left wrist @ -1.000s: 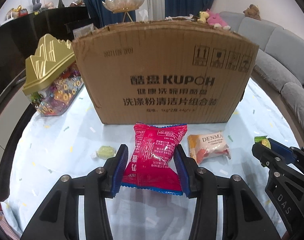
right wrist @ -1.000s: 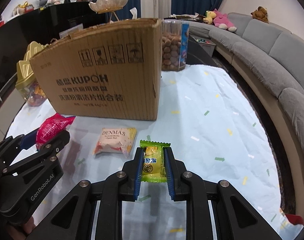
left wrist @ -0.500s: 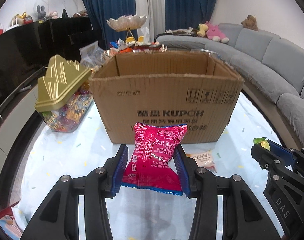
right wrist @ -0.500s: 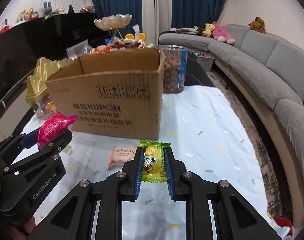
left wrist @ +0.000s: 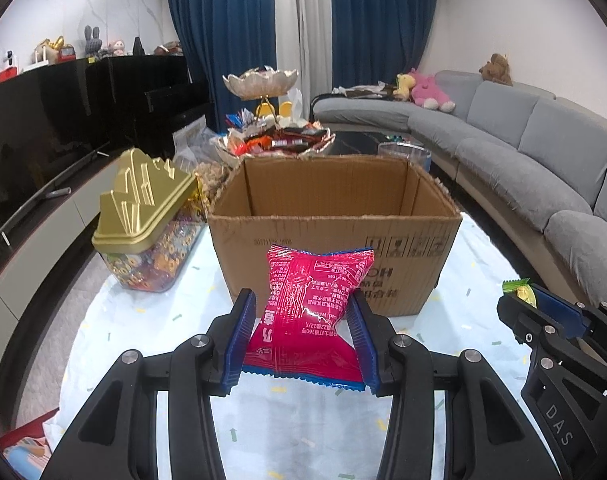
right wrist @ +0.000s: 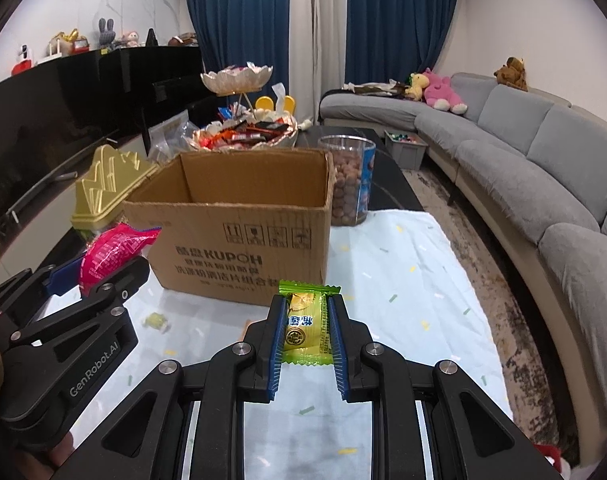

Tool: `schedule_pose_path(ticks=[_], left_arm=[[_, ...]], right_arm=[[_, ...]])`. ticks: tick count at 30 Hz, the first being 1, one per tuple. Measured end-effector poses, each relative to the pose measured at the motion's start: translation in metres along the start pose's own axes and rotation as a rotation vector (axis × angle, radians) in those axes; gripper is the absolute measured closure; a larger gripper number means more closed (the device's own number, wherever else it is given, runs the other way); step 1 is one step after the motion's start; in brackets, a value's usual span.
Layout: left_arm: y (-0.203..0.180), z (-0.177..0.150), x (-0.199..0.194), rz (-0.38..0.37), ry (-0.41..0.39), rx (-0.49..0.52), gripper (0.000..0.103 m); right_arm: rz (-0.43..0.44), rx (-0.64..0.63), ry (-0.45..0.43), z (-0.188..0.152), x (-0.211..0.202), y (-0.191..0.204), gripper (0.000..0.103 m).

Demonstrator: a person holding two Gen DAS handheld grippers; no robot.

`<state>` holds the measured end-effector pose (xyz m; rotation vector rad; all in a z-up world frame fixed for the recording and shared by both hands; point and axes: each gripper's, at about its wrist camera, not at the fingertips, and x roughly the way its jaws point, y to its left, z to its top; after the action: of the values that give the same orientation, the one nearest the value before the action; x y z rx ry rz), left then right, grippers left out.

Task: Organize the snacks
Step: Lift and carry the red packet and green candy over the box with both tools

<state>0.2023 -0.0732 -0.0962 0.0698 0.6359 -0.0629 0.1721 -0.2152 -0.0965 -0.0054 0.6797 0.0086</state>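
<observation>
My left gripper [left wrist: 301, 304] is shut on a red snack packet [left wrist: 309, 316], held in the air in front of the open cardboard box [left wrist: 335, 240]. My right gripper [right wrist: 305, 308] is shut on a small green and yellow snack packet [right wrist: 305, 322], also lifted, before the box's [right wrist: 239, 236] right front corner. In the right wrist view the left gripper [right wrist: 99, 276] with the red packet [right wrist: 115, 246] shows at the left. In the left wrist view the right gripper [left wrist: 527, 300] shows at the right edge. The box's upper inside walls look bare; its floor is hidden.
A small pale wrapped candy [right wrist: 156, 320] lies on the light blue tablecloth [right wrist: 403, 264]. A gold-lidded candy jar [left wrist: 147, 220] stands left of the box, a clear jar of brown balls [right wrist: 349, 180] behind its right corner, and a tiered snack bowl [left wrist: 271, 140] beyond. A grey sofa [left wrist: 523, 152] curves along the right.
Both grippers have risen with their packets. The view now looks over the box's rim into it, and the DENMAS packet on the cloth has dropped out of sight.
</observation>
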Motion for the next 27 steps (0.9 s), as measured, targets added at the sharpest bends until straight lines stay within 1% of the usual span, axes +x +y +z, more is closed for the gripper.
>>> schedule_pose_path(ticks=[12, 19, 27], left_arm=[[0.008, 0.016, -0.023, 0.001, -0.043, -0.022, 0.057], [0.012, 0.031, -0.031, 0.007, -0.070, -0.038, 0.057], [0.015, 0.047, -0.035, 0.002, -0.082, -0.041, 0.057]], right_arm=[[0.001, -0.009, -0.051, 0.018, -0.020, 0.006, 0.081], [0.007, -0.010, -0.079, 0.031, -0.029, 0.009, 0.081], [0.010, -0.008, -0.109, 0.049, -0.036, 0.010, 0.081]])
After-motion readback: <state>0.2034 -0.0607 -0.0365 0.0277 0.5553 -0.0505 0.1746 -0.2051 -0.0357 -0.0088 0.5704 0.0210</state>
